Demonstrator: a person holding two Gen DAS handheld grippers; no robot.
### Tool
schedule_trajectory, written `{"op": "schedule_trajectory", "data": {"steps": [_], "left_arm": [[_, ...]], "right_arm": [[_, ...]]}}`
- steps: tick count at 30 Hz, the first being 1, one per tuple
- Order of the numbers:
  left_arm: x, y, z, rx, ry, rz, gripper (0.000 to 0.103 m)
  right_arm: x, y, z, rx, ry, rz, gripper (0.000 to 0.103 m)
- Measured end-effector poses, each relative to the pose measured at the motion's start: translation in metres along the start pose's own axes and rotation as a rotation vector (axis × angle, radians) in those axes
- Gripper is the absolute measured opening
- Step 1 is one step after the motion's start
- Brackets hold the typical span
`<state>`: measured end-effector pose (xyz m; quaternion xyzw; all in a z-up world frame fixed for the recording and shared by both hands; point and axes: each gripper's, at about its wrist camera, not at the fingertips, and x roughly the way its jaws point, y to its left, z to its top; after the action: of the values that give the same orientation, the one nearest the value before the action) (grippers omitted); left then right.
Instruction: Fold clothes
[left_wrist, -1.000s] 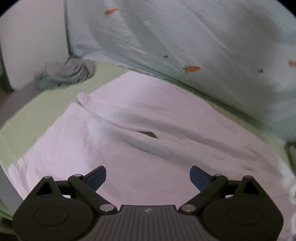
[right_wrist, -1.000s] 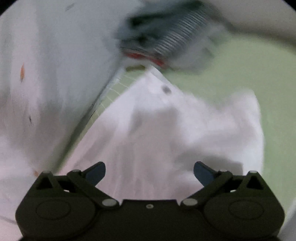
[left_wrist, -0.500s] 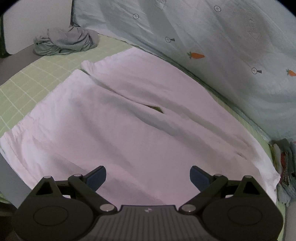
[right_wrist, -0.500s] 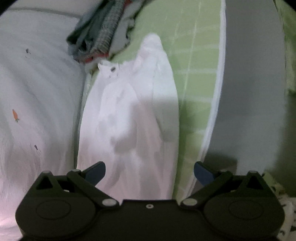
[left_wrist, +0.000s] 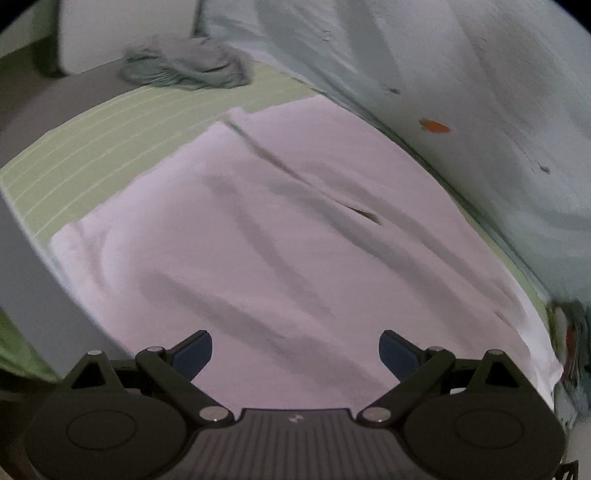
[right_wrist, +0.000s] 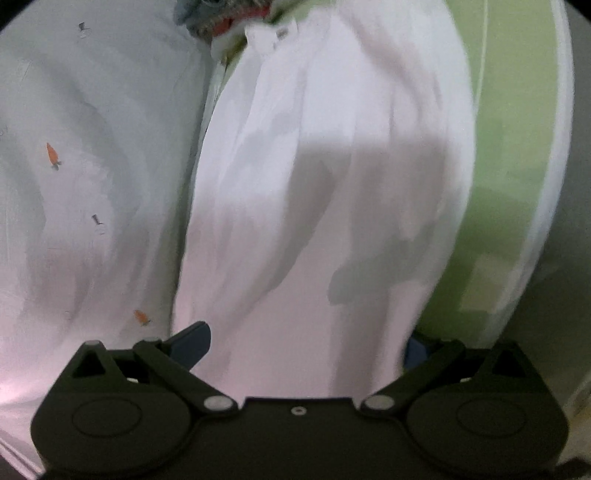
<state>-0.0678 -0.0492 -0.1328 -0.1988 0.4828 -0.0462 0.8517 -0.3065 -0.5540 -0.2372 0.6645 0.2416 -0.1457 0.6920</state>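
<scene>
A pale pink garment (left_wrist: 280, 236) lies spread flat on a green checked bed sheet (left_wrist: 92, 147), with a seam or slit running across its middle. It also shows in the right wrist view (right_wrist: 314, 184), stretching away lengthwise. My left gripper (left_wrist: 295, 350) is open and empty, just above the garment's near edge. My right gripper (right_wrist: 306, 343) is open with the garment's near end lying between its fingers; the right finger is partly hidden by cloth.
A light blue duvet with carrot prints (left_wrist: 461, 92) lies along the far side; it also shows in the right wrist view (right_wrist: 92, 147). A crumpled grey garment (left_wrist: 184, 70) sits at the far corner. A heap of striped clothes (right_wrist: 221, 14) lies beyond the garment. The mattress edge (right_wrist: 554, 147) runs along the right.
The left view has swung slightly lower and closer to the garment. My right gripper has moved down and forward, so the garment's near end now fills the gap between its fingers.
</scene>
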Motion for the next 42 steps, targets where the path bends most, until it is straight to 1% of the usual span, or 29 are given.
{"op": "schedule_trajectory", "data": {"steps": [3, 8, 10, 13, 17, 20, 25, 27, 30, 32, 33, 34, 35, 36, 37, 39, 42], "left_arm": [[-0.004, 0.024, 0.006, -0.068, -0.004, -0.005, 0.097], [-0.002, 0.066, 0.017, -0.184, 0.0, -0.018, 0.097], [0.004, 0.082, 0.023, -0.239, 0.009, -0.015, 0.097], [0.012, 0.104, 0.033, -0.3, 0.02, -0.001, 0.097], [0.02, 0.125, 0.046, -0.322, 0.025, 0.035, 0.096], [0.026, 0.131, 0.053, -0.293, 0.028, 0.08, 0.096], [0.036, 0.139, 0.065, -0.241, 0.035, 0.159, 0.096], [0.04, 0.141, 0.068, -0.224, 0.038, 0.176, 0.095], [0.044, 0.142, 0.071, -0.216, 0.03, 0.18, 0.089], [0.045, 0.142, 0.073, -0.208, 0.025, 0.179, 0.087], [0.047, 0.142, 0.074, -0.206, 0.026, 0.179, 0.083], [0.048, 0.142, 0.075, -0.204, 0.028, 0.178, 0.075], [0.049, 0.143, 0.076, -0.203, 0.03, 0.176, 0.071], [0.05, 0.144, 0.077, -0.203, 0.032, 0.175, 0.064], [0.051, 0.145, 0.078, -0.204, 0.035, 0.17, 0.053], [0.054, 0.145, 0.081, -0.214, 0.041, 0.164, 0.042], [0.059, 0.144, 0.082, -0.224, 0.048, 0.169, 0.042]], "right_arm": [[0.011, 0.0, -0.009, 0.046, 0.031, 0.041, 0.103], [0.019, 0.013, -0.028, 0.019, 0.052, 0.04, 0.103], [0.023, 0.017, -0.035, 0.011, 0.041, 0.043, 0.103], [0.025, 0.022, -0.046, 0.006, -0.002, 0.042, 0.103], [0.026, 0.018, -0.057, 0.04, -0.063, 0.047, 0.103], [0.028, 0.014, -0.062, 0.069, -0.091, 0.048, 0.103], [0.03, 0.014, -0.068, 0.08, -0.126, 0.04, 0.103], [0.026, 0.012, -0.069, 0.082, -0.135, 0.037, 0.103], [0.015, 0.001, -0.072, 0.084, -0.144, 0.034, 0.103], [0.016, 0.003, -0.073, 0.082, -0.149, 0.032, 0.103], [0.016, 0.004, -0.073, 0.081, -0.152, 0.032, 0.103], [0.015, 0.004, -0.073, 0.082, -0.154, 0.034, 0.103], [0.014, 0.004, -0.073, 0.086, -0.157, 0.035, 0.103], [0.015, 0.004, -0.073, 0.09, -0.16, 0.037, 0.103], [0.015, 0.005, -0.073, 0.095, -0.162, 0.037, 0.103], [0.014, 0.003, -0.072, 0.099, -0.163, 0.038, 0.103], [0.015, 0.003, -0.07, 0.102, -0.164, 0.041, 0.103]]}}
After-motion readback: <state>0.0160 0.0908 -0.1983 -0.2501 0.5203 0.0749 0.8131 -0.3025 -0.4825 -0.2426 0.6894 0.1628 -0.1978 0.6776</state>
